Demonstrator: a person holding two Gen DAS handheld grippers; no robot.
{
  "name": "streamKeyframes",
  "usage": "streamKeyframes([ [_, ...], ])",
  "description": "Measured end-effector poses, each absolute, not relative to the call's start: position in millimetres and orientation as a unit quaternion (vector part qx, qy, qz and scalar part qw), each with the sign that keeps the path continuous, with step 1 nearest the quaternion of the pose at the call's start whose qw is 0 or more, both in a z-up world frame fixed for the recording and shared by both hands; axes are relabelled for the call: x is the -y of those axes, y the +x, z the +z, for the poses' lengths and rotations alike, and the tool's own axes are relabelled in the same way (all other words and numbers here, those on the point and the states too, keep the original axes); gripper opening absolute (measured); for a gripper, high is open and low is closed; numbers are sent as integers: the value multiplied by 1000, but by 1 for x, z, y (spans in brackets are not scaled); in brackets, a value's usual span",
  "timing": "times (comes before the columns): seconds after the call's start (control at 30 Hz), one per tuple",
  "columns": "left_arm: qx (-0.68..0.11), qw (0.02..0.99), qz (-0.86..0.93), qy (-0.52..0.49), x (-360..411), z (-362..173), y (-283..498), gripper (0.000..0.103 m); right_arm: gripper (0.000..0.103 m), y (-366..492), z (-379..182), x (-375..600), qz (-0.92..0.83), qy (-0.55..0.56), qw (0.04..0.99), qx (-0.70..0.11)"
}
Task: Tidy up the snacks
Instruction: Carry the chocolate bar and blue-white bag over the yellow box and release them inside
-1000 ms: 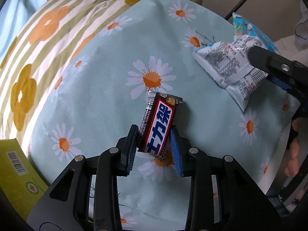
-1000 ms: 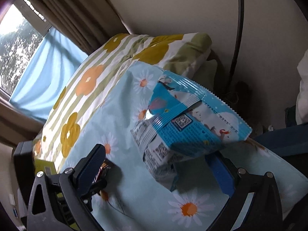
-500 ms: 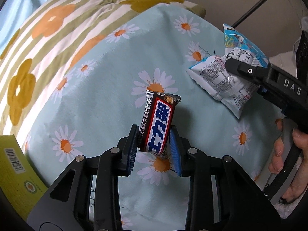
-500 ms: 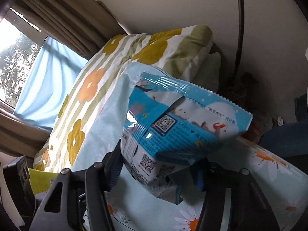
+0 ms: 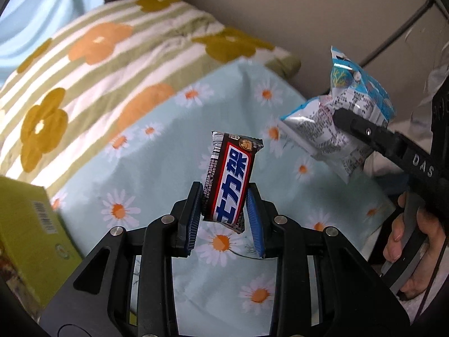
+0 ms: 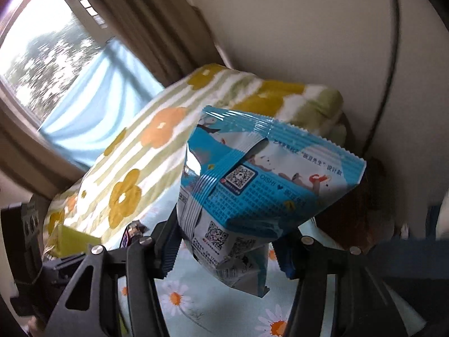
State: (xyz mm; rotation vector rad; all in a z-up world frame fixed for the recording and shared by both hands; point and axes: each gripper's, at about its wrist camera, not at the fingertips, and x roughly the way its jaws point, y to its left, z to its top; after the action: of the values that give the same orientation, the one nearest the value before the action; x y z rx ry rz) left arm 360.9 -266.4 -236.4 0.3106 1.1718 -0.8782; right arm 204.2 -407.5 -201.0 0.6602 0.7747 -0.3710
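My left gripper [image 5: 226,219] jaws pinch the lower end of a chocolate bar [image 5: 230,179] marked 士力架, its long axis near upright above the daisy bedsheet [image 5: 157,174], while my right gripper [image 6: 227,255] jaws clamp a blue OISHI snack bag [image 6: 261,185].

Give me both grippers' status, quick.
Left gripper: shut on the chocolate bar.
Right gripper: shut on the blue snack bag.

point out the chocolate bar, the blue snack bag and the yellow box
chocolate bar [image 5: 230,185], left wrist view, middle of its blue label.
blue snack bag [image 6: 252,193], right wrist view, its back panel.
yellow box [image 5: 25,224], left wrist view, its side.
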Motion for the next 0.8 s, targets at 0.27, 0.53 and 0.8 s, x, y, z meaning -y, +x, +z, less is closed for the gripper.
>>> streamKeyframes([
  [0.27, -484, 798, -352, 67, 223, -164, 350, 28, 53, 213, -135, 387, -77, 252, 896, -357],
  [0.53, -447, 856, -258, -14, 133, -108, 334, 28, 53, 242, -90, 328, 62, 192, 910, -363],
  [0.8, -437, 884, -157, -59, 20, -97, 317, 28, 53, 264, -89, 235, 174, 167, 892, -382],
])
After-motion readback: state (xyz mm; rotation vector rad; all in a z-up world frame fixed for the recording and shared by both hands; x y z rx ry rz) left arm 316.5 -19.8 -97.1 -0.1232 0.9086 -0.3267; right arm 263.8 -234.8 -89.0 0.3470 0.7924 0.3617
